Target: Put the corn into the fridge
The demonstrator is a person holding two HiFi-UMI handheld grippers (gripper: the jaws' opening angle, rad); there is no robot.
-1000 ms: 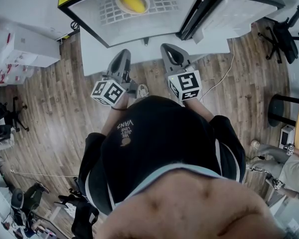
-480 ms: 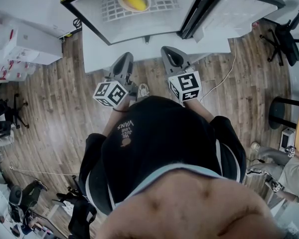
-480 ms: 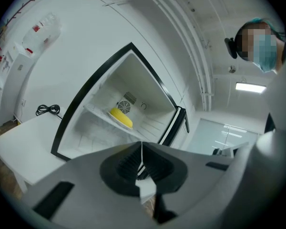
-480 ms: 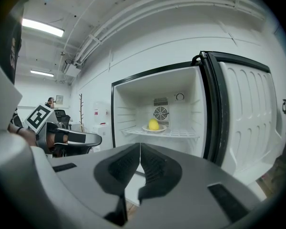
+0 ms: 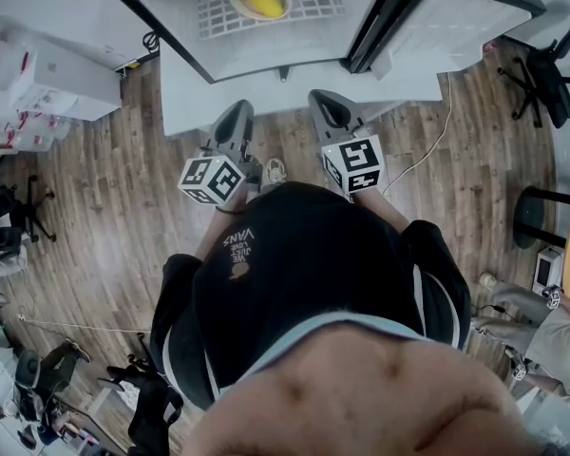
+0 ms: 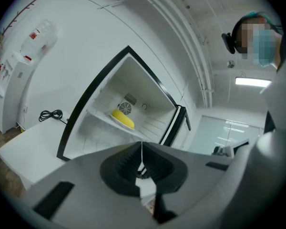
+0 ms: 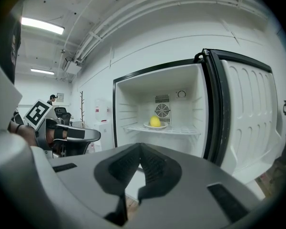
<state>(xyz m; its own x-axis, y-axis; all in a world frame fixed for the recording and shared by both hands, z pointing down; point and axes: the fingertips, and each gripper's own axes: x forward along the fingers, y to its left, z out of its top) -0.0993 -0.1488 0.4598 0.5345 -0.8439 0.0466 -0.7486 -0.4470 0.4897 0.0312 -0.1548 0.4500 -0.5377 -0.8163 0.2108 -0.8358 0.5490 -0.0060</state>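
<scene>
Nearest the head camera is the person's black shirt [image 5: 304, 274], with both arms held out ahead over the wood floor [image 5: 114, 207]. Each hand carries a tool with a marker cube: the left cube [image 5: 209, 179] sits tilted, the right cube [image 5: 353, 164] squarer to the camera. The left claw [image 6: 142, 149] is closed, its dark pads meeting along a thin line with nothing between them. The right claw [image 7: 139, 149] is likewise pinched together and empty. Both point roughly level toward the fridge [image 5: 266, 55] and stop short of it — neither touches it.

Beyond the claw tips, the fridge stands on a low white platform [image 5: 185, 98] with its door [image 7: 248, 109] swung wide to the right. A white cable [image 5: 427, 150] trails over the floor near the platform, and a black cord [image 6: 50, 114] lies coiled at the fridge's left side.

Inside, a white wire shelf [image 7: 181, 129] spans the compartment. On it rests a pale plate [image 7: 147, 126], and the corn [image 7: 155, 121] — yellow and rounded — lies on that plate, towards the shelf's left half. Behind it, on the back wall, is a round fan grille [image 7: 162, 110].
</scene>
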